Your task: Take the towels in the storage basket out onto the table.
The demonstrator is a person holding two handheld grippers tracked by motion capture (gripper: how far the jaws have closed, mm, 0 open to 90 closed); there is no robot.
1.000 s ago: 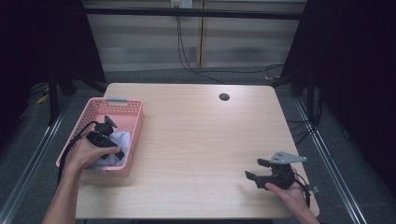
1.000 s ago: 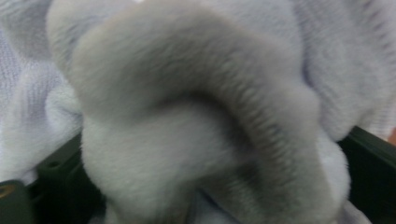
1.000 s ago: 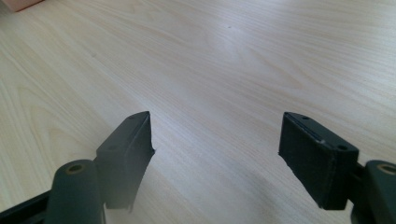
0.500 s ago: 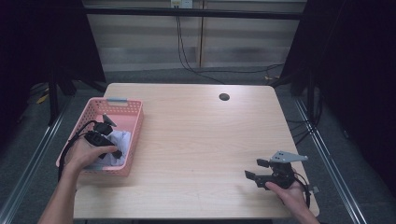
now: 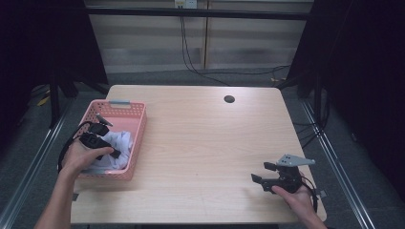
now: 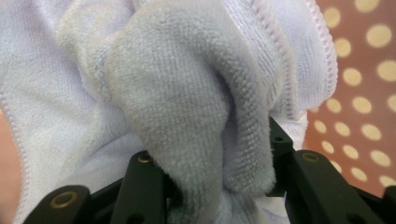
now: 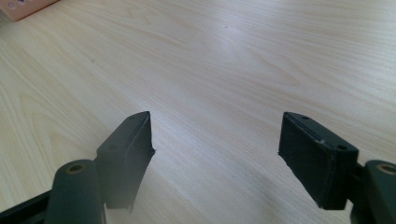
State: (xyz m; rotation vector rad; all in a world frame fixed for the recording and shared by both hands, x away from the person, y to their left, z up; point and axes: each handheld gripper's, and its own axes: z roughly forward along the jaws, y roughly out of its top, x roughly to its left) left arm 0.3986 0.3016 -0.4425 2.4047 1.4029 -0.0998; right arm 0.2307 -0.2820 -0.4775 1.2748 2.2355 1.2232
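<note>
A white terry towel (image 5: 119, 142) lies bunched in the pink basket (image 5: 137, 120) at the table's left. My left gripper (image 5: 112, 152) reaches into the basket from the near side. Its jaws have just been closing, and a thick fold of the towel (image 6: 187, 93) is pinched between them (image 6: 219, 173). The basket's dotted pink floor (image 6: 369, 84) shows past the cloth. My right gripper (image 5: 261, 172) rests near the table's front right, held in a hand. It is open (image 7: 215, 144) over bare wood with nothing between its jaws.
The wooden table (image 5: 205, 143) has a round cable hole (image 5: 229, 99) at the back. A corner of the pink basket (image 7: 23, 7) shows far off in the right gripper view. Dark floor and metal rails lie on both sides of the table.
The left gripper's jaws have come together on a fold of the towel inside the basket, and the hand has shifted slightly. The right gripper has stayed where it was.
</note>
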